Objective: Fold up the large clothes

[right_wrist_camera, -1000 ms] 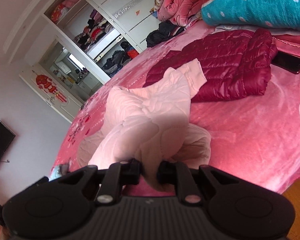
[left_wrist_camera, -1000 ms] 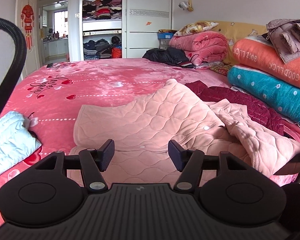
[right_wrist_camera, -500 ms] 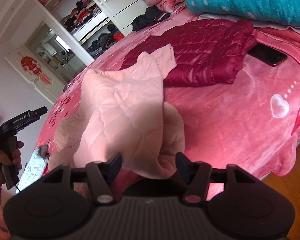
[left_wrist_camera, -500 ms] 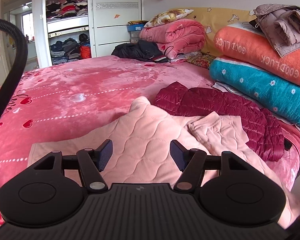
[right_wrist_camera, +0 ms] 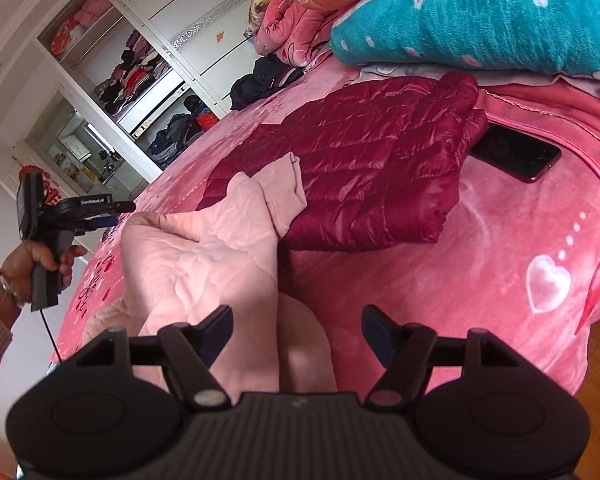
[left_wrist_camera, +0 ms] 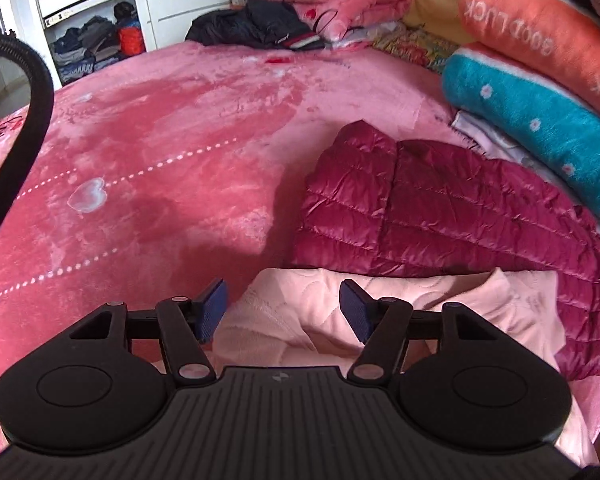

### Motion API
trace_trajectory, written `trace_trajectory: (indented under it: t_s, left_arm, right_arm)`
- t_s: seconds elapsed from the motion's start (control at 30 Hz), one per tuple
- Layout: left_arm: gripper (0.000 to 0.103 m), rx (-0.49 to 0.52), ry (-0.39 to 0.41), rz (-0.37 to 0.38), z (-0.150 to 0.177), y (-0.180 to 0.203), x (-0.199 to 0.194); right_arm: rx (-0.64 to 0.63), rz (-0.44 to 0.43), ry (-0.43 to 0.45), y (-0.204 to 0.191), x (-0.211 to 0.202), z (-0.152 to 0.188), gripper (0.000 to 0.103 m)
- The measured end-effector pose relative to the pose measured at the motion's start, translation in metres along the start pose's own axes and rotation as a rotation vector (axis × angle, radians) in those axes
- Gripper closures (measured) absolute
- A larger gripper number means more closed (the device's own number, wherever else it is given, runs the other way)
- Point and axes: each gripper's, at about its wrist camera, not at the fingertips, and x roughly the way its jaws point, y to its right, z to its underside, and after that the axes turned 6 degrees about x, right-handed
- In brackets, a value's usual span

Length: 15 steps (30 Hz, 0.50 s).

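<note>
Both tongs, left gripper (left_wrist_camera: 280,312) and right gripper (right_wrist_camera: 296,332), gape wide and hold nothing, while the pink jacket (right_wrist_camera: 204,256) lies bunched, barely folded.

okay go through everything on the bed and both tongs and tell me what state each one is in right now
Pink quilted garment: partly folded, rumpled, sleeve lying over the maroon jacket.
Maroon puffer jacket: folded, flat on the bed.
Phone: screen dark, partly under the jacket.
Left tongs: open, over the pink garment.
Right tongs: open, jaws have just been opening, gripping nothing.
Wardrobe: open, shelves full.
</note>
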Motion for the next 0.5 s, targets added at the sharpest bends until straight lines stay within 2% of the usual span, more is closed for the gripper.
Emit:
trace_trajectory:
  t_s: [0.2, 0.3, 0.43, 0.5]
  left_arm:
    - [0.024, 0.126, -0.198, 0.004, -0.003, -0.006, 0.049]
    - [0.024, 0.157, -0.264, 0.056, 0.0, -0.007, 0.067]
    - [0.026, 0.193, -0.306, 0.083, 0.003, -0.004, 0.089]
    - [0.033, 0.19, -0.309, 0.09, 0.009, -0.001, 0.096]
  right_arm:
    - [-0.037, -0.004, 0.016, -0.005, 0.022, -0.006, 0.031]
    - [-0.052, 0.005, 0.015, -0.005, 0.03, -0.008, 0.031]
    - [-0.032, 0.009, -0.004, -0.002, 0.043, -0.011, 0.03]
    - [-0.023, 0.005, -0.014, -0.002, 0.05, -0.012, 0.03]
